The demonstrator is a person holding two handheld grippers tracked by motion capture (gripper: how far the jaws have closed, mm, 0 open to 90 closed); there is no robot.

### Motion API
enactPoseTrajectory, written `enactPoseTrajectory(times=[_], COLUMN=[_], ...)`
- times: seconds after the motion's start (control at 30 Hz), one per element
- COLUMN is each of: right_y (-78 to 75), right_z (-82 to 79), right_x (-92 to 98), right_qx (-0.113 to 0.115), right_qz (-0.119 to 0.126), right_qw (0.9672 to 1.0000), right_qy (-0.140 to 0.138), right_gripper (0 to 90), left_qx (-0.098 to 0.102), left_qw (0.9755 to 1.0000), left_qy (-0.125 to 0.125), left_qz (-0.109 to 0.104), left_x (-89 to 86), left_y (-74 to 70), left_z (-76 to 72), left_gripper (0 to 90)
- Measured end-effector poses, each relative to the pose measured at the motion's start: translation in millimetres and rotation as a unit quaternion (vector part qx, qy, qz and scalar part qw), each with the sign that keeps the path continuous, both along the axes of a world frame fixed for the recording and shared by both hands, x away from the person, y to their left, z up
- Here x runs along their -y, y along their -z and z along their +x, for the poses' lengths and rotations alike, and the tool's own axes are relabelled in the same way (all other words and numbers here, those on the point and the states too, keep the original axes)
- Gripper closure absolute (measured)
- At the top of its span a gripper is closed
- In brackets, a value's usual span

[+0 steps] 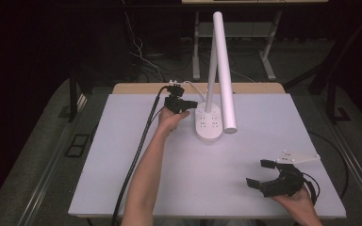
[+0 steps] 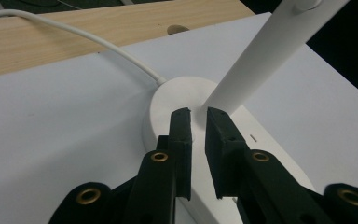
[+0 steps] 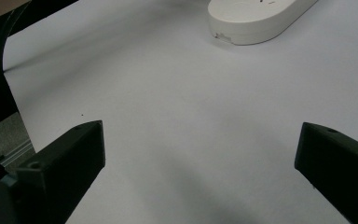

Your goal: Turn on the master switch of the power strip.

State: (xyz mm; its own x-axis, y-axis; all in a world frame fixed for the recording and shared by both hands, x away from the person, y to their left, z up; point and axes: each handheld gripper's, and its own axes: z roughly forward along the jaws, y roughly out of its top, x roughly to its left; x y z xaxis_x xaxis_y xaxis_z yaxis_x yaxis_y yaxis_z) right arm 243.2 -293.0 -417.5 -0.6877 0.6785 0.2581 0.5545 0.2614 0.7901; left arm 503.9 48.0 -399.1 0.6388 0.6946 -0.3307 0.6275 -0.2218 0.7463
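A white desk lamp (image 1: 217, 70) stands toward the far middle of the white worktop (image 1: 122, 155). Its base (image 1: 208, 123) is a flat, elongated oval with small dark markings on top, its long axis running from the far edge of the worktop toward the person. A thin white stem rises from the far end of the base, and a long tubular white head hangs from the top of the stem, slanting down toward the person and ending above the right side of the base. A white cord (image 2: 74, 35) leaves the far end of the base and curves away over the bare wooden strip (image 2: 51, 46) behind the white sheet.

The left gripper (image 1: 185, 111) is at the left of the base, near the foot of the stem. In the left gripper view its fingers (image 2: 181, 140) stand close together over the base with only a narrow gap, just before the stem's foot; I cannot tell whether they touch anything. A thick black cable (image 1: 136, 160) trails from it toward the near edge.

The right gripper (image 1: 260, 173) rests well apart from the lamp, near the near right corner, its fingers (image 3: 70, 163) spread wide and holding nothing, with only bare worktop between them and the base.
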Motion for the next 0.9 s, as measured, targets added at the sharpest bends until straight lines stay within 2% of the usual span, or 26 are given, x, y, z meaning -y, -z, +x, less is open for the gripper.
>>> enactPoseTrajectory(times=[0.23,0.4,0.53,0.63,0.7,0.73,0.77,0.9], right_y=[-0.4,-0.9,-1.2,-1.5,-1.4,-1.2,-1.0,-1.0], right_z=[0.2,-0.1,-0.2,-0.4,-0.4,-0.5,-0.6,-1.3], right_x=[0.2,0.3,0.6,0.5,0.6,0.6,0.6,0.8], right_qx=[-0.001,0.001,-0.001,-0.001,0.000,-0.001,-0.001,0.002], right_qz=[0.002,0.002,0.003,0.004,0.003,0.003,0.002,0.004], right_qw=[1.0000,1.0000,1.0000,1.0000,1.0000,1.0000,1.0000,1.0000], right_qy=[0.001,0.002,0.005,0.006,0.005,0.005,0.005,0.005], right_gripper=[1.0,1.0,1.0,1.0,1.0,1.0,1.0,1.0], left_qx=[0.009,0.026,0.027,0.032,0.029,0.021,0.017,0.023], left_qw=[0.9998,0.9988,0.9981,0.9975,0.9977,0.9979,0.9979,0.9981], left_qy=[-0.001,0.026,0.026,0.044,0.052,0.055,0.058,0.054], left_qz=[-0.016,-0.031,-0.049,-0.044,-0.032,-0.026,-0.022,-0.020], left_x=[-14.8,-30.9,-42.6,-48.8,-51.6,-52.3,-53.5,-60.6], left_y=[-16.1,-26.2,-31.8,-35.1,-36.6,-37.1,-37.9,-40.2], left_z=[-12.4,-24.6,-34.8,-41.0,-45.5,-47.9,-51.2,-66.4], left_gripper=[70.0,53.7,37.6,24.4,10.1,2.8,0.0,0.0])
